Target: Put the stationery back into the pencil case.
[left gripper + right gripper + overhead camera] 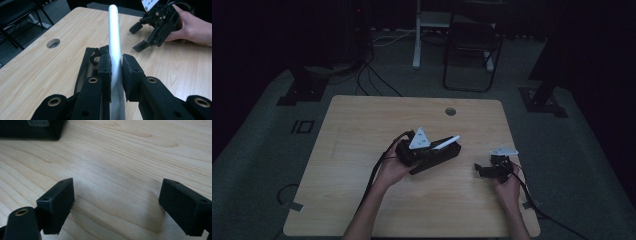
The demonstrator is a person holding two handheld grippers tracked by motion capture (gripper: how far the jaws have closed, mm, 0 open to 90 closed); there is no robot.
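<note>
We find the left gripper clamped on a white tube held above the table. The right gripper rests on the table nearby, jaws wide, nothing between them.

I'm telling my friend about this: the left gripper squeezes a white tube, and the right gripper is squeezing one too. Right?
Not quite. The left gripper does squeeze the white tube, but the right gripper holds nothing: the right gripper view shows its jaws wide apart over bare table.

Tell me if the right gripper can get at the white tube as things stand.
Probably yes: the right gripper is open and empty, and bare table lies between it and the white tube's free end, which the left gripper clamps.
</note>
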